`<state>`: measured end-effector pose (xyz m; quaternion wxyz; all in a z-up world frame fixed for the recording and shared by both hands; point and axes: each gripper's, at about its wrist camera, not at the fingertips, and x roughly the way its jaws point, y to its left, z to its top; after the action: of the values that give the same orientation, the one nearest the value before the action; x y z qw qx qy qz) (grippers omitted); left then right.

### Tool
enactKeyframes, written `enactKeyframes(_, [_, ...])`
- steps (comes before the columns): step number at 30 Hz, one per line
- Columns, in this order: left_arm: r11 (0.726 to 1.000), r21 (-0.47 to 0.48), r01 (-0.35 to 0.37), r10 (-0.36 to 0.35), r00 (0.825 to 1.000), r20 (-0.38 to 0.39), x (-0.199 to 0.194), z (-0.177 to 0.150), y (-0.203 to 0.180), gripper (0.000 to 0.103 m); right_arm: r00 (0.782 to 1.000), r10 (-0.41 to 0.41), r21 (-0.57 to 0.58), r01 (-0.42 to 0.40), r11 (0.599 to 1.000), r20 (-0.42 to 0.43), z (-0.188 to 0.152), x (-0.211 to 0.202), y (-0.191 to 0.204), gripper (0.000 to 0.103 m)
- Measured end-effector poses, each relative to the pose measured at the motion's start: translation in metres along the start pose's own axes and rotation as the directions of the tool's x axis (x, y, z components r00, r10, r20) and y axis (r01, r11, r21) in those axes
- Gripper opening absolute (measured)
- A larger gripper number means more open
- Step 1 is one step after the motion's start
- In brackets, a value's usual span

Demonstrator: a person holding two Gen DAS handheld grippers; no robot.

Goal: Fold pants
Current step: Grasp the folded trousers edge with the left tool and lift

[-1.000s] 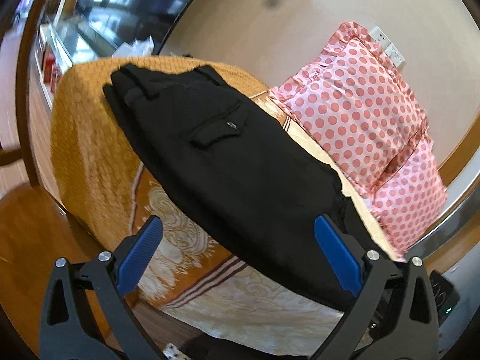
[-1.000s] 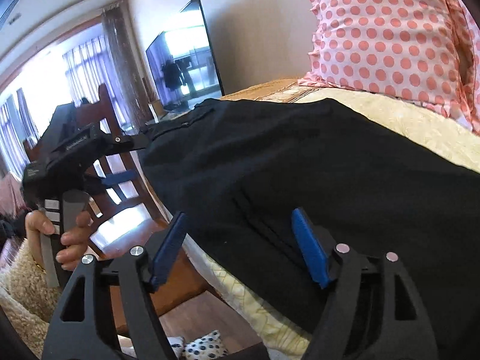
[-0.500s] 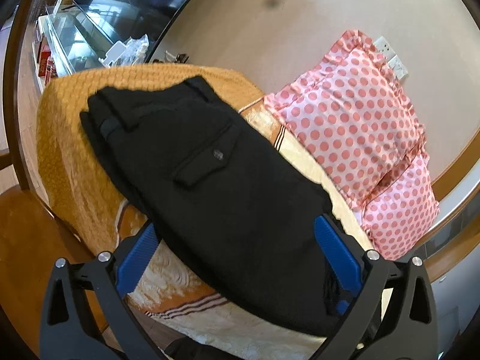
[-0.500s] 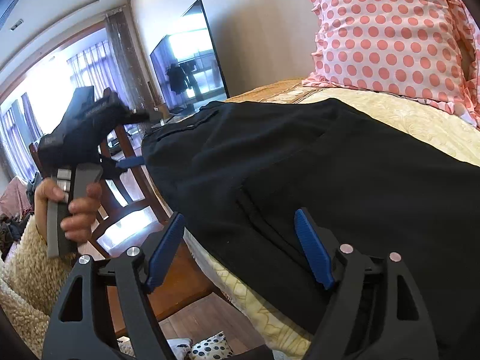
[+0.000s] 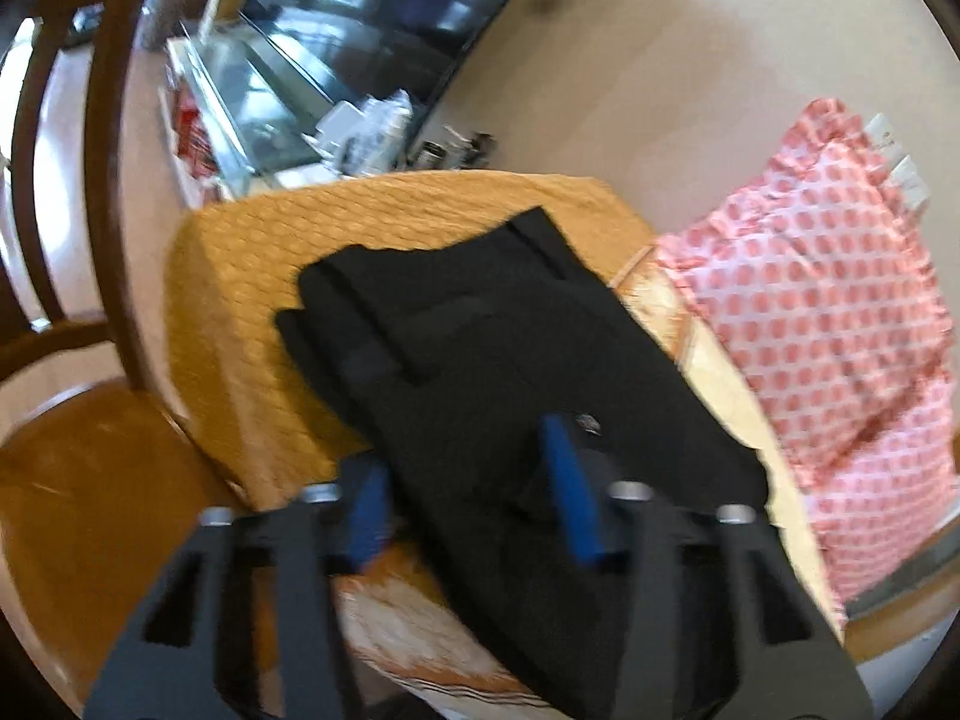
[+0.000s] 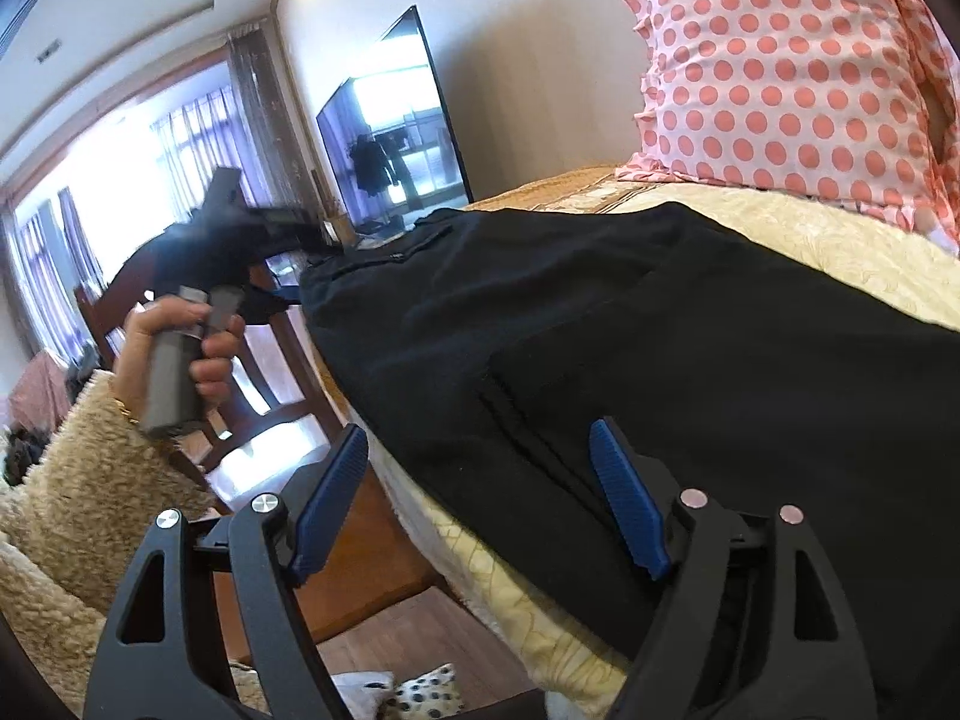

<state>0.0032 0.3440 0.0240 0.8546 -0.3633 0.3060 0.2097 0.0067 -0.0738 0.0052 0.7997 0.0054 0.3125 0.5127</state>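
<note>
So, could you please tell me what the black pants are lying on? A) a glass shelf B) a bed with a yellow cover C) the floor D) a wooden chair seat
B: the black pants lie spread across the bed's yellow cover, just in front of the pink dotted pillow.

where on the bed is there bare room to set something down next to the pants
Bare patches: the orange quilted end beyond the waistband of the black pants, and the cream strip between the pants and the pink dotted pillow. The near edge is crowded: both grippers hang there and the pants reach almost to it.
</note>
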Motion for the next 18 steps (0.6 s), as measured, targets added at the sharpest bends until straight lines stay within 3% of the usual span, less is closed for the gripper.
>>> enactKeyframes(3, [0.999, 0.017, -0.031, 0.031, 0.999, 0.035, -0.009, 0.002, -0.003, 0.016, 0.999, 0.023, 0.023, -0.024, 0.999, 0.035, -0.004, -0.019, -0.005, 0.078])
enactKeyframes(5, [0.998, 0.047, -0.049, 0.046, 0.997, 0.064, -0.016, 0.002, -0.012, 0.013, 0.998, 0.019, 0.035, -0.021, 0.999, 0.061, -0.006, -0.033, -0.011, 0.082])
enactKeyframes(8, [0.982, 0.166, -0.09, 0.067, 0.988, 0.142, -0.034, -0.002, -0.051, 0.011, 0.994, 0.001, 0.06, -0.008, 0.998, 0.111, -0.011, -0.06, -0.021, 0.084])
enactKeyframes(12, [0.937, 0.347, -0.047, -0.019, 0.983, 0.185, -0.058, -0.015, -0.124, 0.01, 0.979, -0.056, 0.113, 0.034, 0.993, 0.197, -0.023, -0.104, -0.039, 0.084])
enactKeyframes(15, [0.855, 0.518, 0.032, -0.138, 0.976, 0.167, -0.076, -0.045, -0.199, 0.01, 0.958, -0.127, 0.169, 0.084, 0.982, 0.258, -0.035, -0.14, -0.054, 0.084])
enactKeyframes(17, [0.778, 0.623, 0.082, -0.217, 0.965, 0.144, -0.087, -0.076, -0.24, 0.01, 0.938, -0.184, 0.208, 0.125, 0.97, 0.293, -0.043, -0.16, -0.065, 0.084])
enactKeyframes(18, [0.709, 0.693, 0.128, -0.28, 0.954, 0.11, -0.095, -0.103, -0.265, 0.01, 0.922, -0.227, 0.24, 0.154, 0.958, 0.313, -0.049, -0.175, -0.073, 0.084])
